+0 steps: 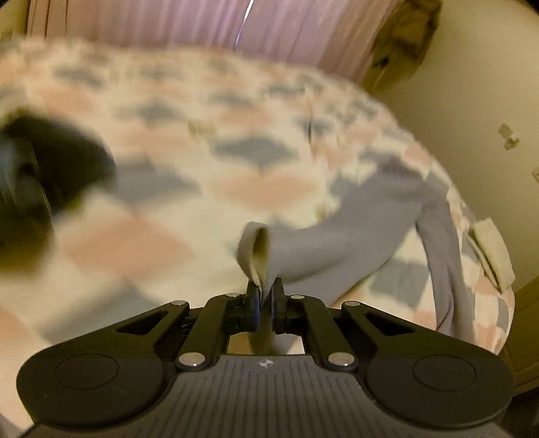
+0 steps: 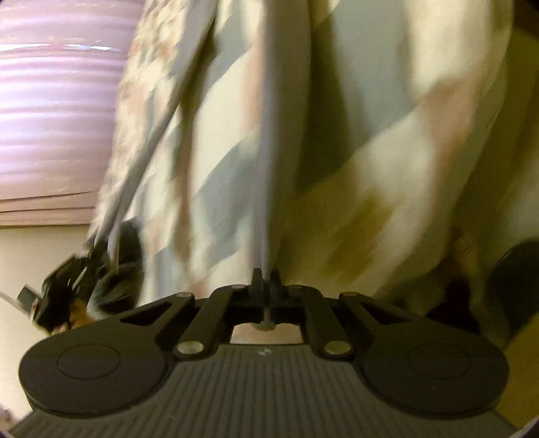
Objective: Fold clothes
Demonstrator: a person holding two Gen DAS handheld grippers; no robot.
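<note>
Stretching from the left gripper [image 1: 264,289] away to the far right, the grey garment [image 1: 363,232] lay long across the checked blanket [image 1: 161,158]. That gripper's fingers were pressed together on its hem. The right gripper [image 2: 266,279] pinched another grey edge, which ran straight up. The pink curtain [image 1: 188,23] hung far behind.

The garment [image 1: 353,215] is pale lavender-grey cloth. One folded edge of it, which shows a cream inner side, is pinched between the left tongs [image 1: 265,289], and it stretches away over the checked bedcover. In the right wrist view a thin edge of this cloth [image 2: 266,188] goes up from the right tongs [image 2: 266,278].
</note>
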